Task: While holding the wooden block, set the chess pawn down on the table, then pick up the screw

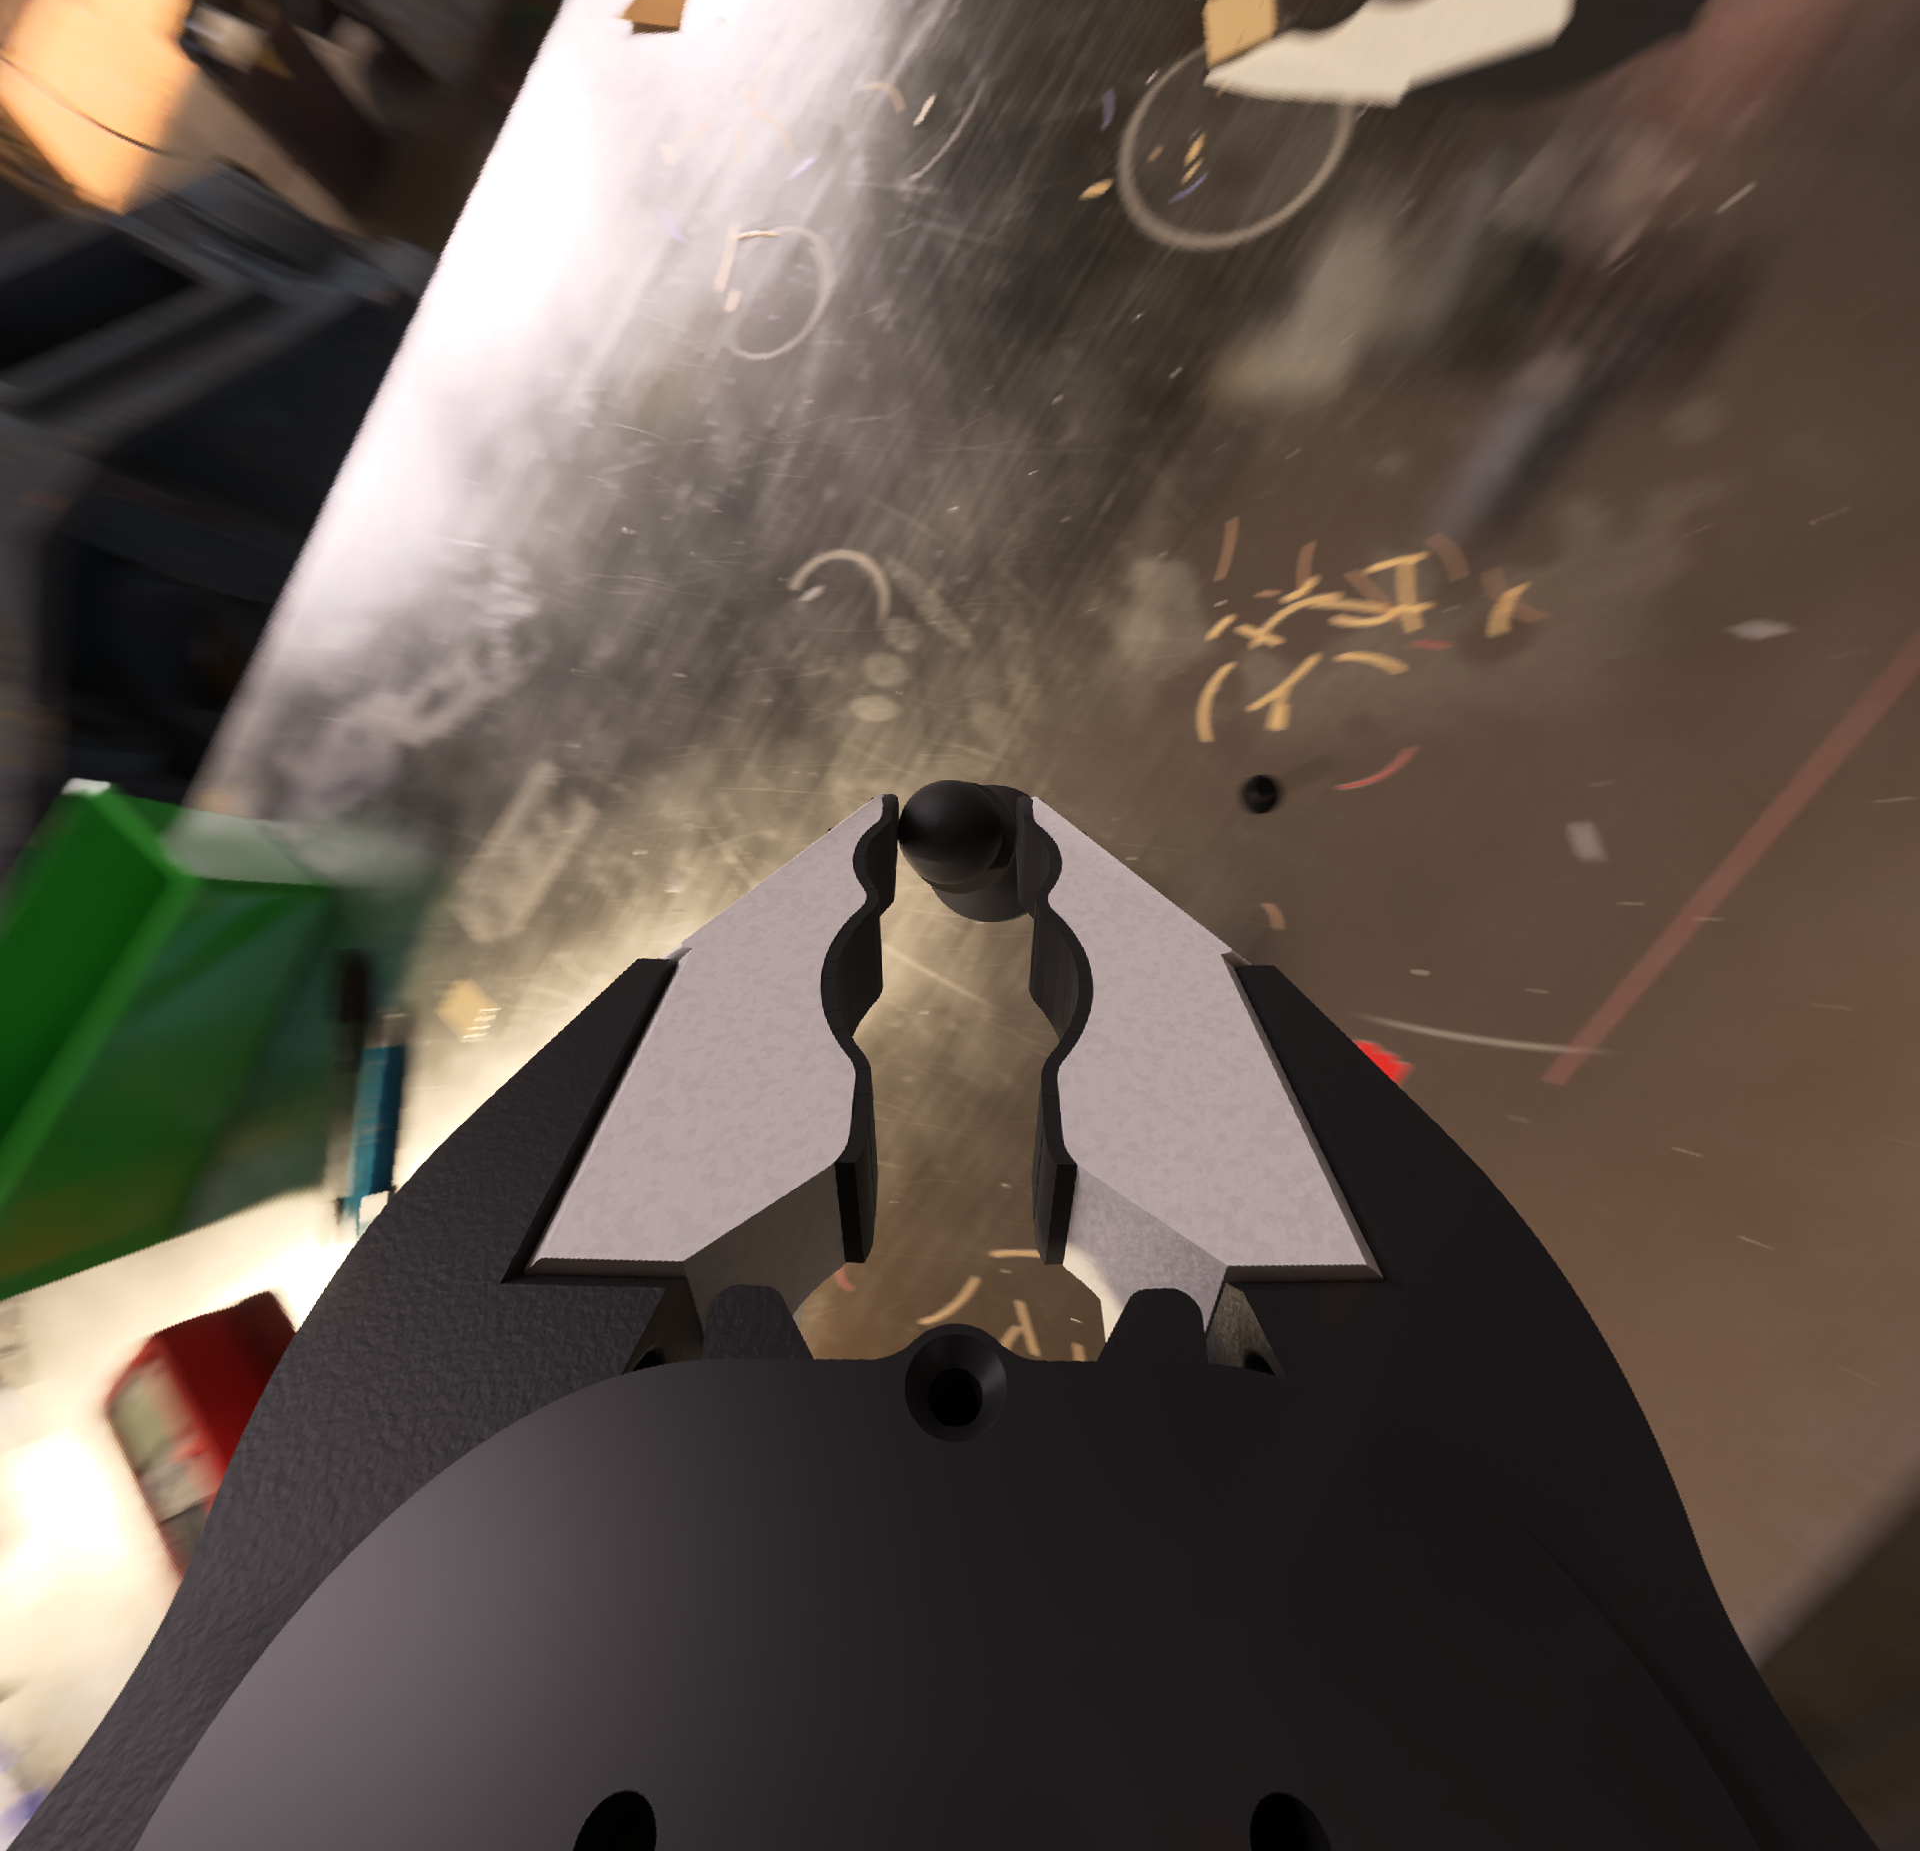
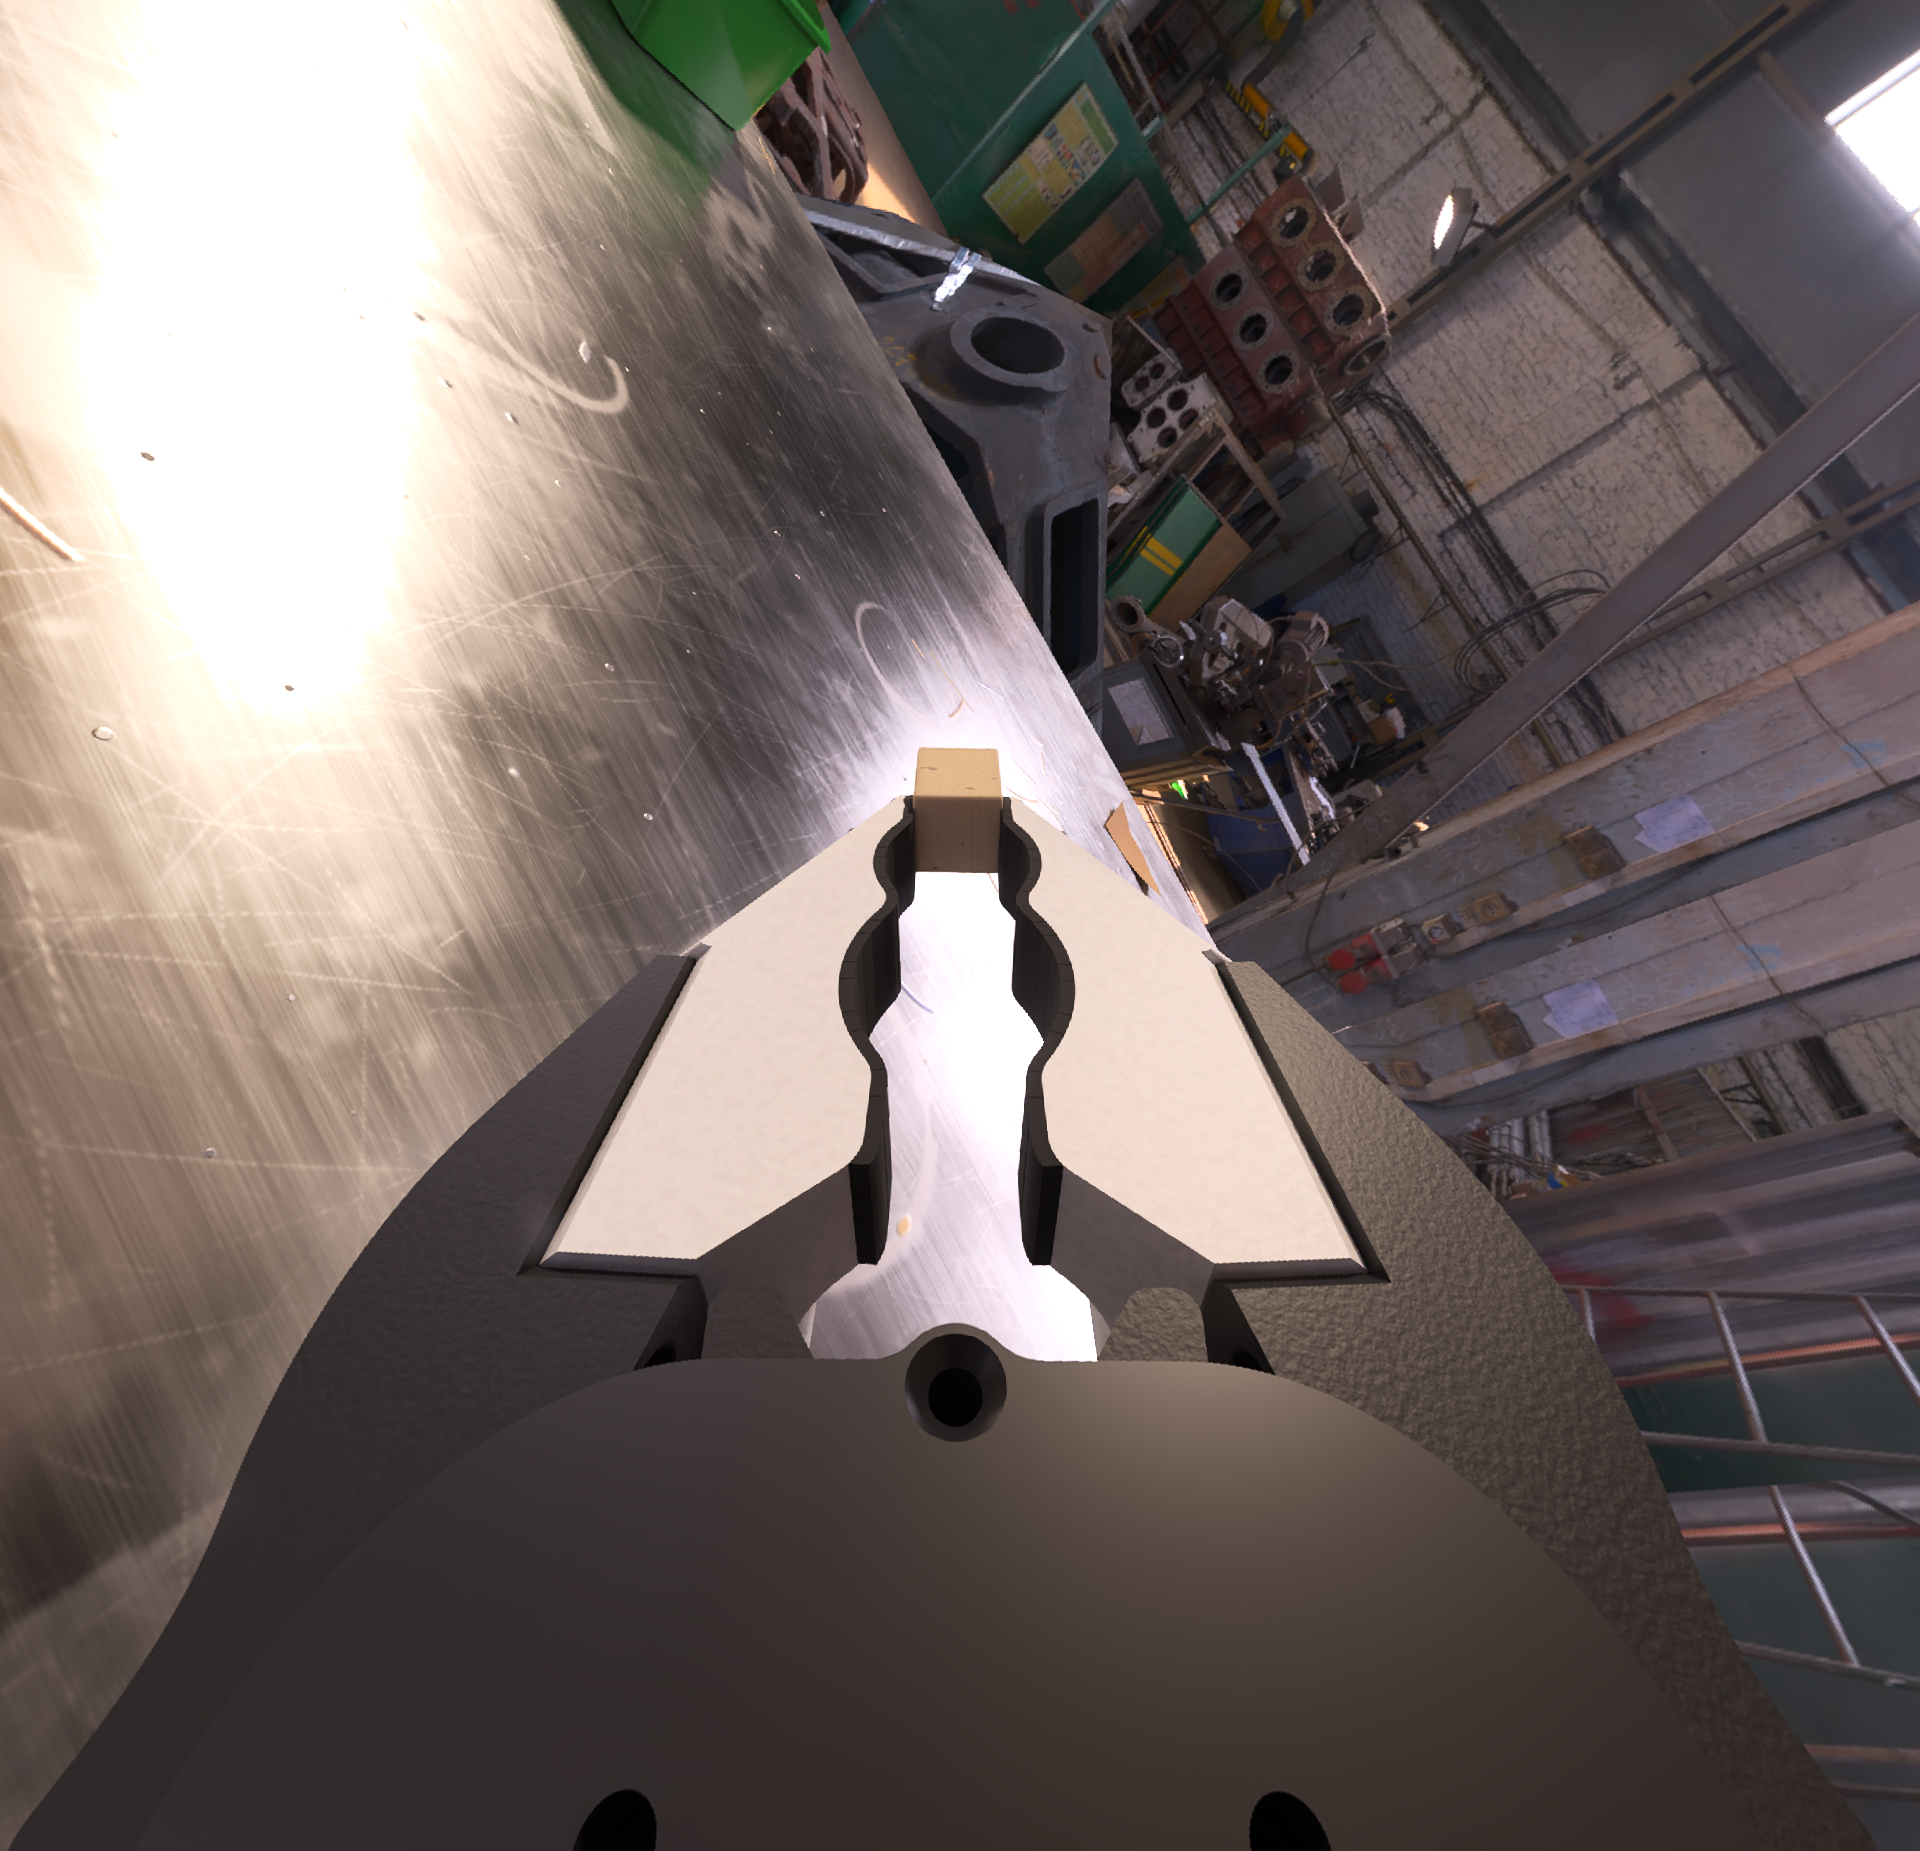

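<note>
Left wrist view: the left gripper, with matte black textured housing and pale grey finger plates edged in wavy black rubber, clamps a glossy black chess pawn by its round head at the very fingertips. The pawn's collar shows just below the ball. Beneath lies the table, a brushed metal sheet scuffed with fine scratches, ring marks and tan shavings, blurred across most of the frame. A small dark round-headed item, possibly the screw, sits on the table to the right of the fingertips, well apart from them; its kind cannot be told for certain. A green bin with smooth angled walls stands at the left edge, with a blue pen-like object and a red box near it, all smeared. At top right the other gripper shows, pale plates closed on a tan wooden block.

Right wrist view: the right gripper, same build but lit warmer, pinches the wooden block, a light square-faced cube with sharp edges, between its tips. Below runs the tilted table, glaring with a bright reflection. The green bin sits at the top. Beyond the table edge stands a workshop with brick walls, steel beams and heavy cast machine parts.
</note>
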Robot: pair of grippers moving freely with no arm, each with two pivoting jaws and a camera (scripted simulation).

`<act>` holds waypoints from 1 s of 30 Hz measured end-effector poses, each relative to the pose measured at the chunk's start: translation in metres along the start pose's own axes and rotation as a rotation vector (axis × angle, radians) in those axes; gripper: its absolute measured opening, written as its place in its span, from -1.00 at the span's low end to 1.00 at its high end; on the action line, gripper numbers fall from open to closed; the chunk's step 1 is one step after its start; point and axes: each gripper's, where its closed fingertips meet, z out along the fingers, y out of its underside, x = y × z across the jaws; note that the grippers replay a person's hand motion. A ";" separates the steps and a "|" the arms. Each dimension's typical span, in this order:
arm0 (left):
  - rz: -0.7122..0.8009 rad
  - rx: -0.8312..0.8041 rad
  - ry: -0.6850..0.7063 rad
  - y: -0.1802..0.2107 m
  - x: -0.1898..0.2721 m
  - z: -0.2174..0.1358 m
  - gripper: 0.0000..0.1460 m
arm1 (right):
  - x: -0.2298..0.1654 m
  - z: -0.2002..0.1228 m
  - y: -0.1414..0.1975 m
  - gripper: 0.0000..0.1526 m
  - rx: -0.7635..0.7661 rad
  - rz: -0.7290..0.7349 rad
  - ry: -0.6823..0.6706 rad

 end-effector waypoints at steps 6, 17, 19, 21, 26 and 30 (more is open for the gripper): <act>0.195 0.054 -0.428 -0.035 0.008 -0.013 -0.69 | -0.001 -0.002 0.000 -0.81 0.000 -0.011 0.002; 0.008 0.207 0.118 -0.021 0.156 0.083 -0.73 | -0.006 0.000 -0.002 -0.81 0.003 -0.029 -0.019; -0.079 0.200 0.207 -0.012 0.170 0.104 -0.73 | -0.006 0.000 -0.001 -0.81 0.001 -0.031 -0.021; -0.183 0.176 0.275 -0.003 0.168 0.116 -0.73 | -0.006 0.000 -0.001 -0.81 0.001 -0.027 -0.024; -0.328 0.174 0.103 0.011 0.087 0.096 -0.73 | -0.007 0.001 0.000 -0.81 -0.002 -0.020 -0.031; -0.281 0.330 -0.192 -0.013 0.021 0.022 -0.73 | -0.006 0.001 0.000 -0.81 -0.003 -0.017 -0.029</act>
